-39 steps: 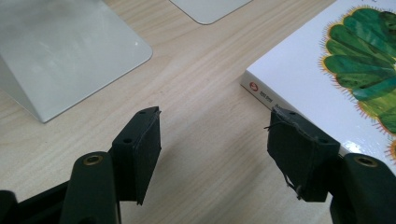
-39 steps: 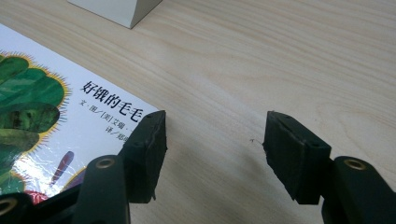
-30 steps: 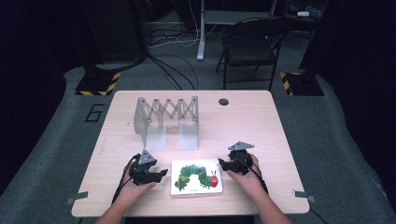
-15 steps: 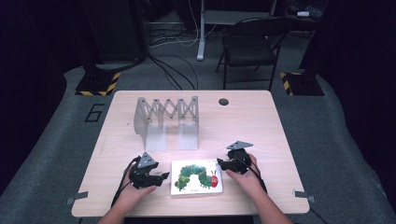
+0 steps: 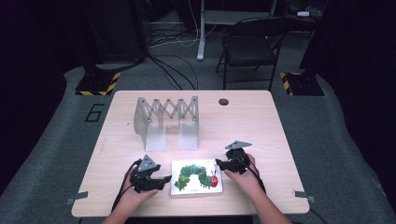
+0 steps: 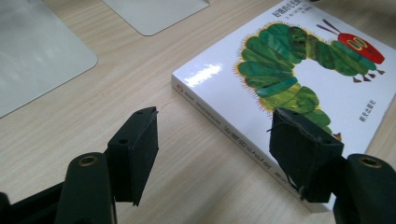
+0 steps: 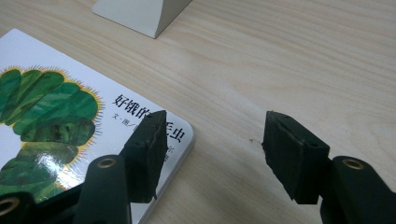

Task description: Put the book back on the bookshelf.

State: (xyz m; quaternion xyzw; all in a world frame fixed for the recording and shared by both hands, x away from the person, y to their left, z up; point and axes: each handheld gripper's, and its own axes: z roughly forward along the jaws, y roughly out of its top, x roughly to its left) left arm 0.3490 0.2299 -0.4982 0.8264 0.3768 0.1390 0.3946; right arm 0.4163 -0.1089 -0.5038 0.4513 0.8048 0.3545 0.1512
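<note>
A white picture book (image 5: 196, 177) with a green caterpillar on its cover lies flat near the table's front edge. My left gripper (image 5: 159, 179) rests at the book's left side, open; in the left gripper view its jaws straddle the book's (image 6: 289, 79) spine edge, one over the cover, one over bare wood. My right gripper (image 5: 223, 164) sits at the book's upper right corner, open; in the right gripper view one jaw hangs over the corner of the book (image 7: 56, 112), the other over the table. Nothing is held.
An accordion-style bookend rack (image 5: 166, 121) with pale end plates stands behind the book at mid-table. A small dark round grommet (image 5: 223, 101) sits near the far edge. A folding chair (image 5: 250, 44) stands beyond the table.
Both grippers have edged slightly closer to the book's sides; the book has not moved.
</note>
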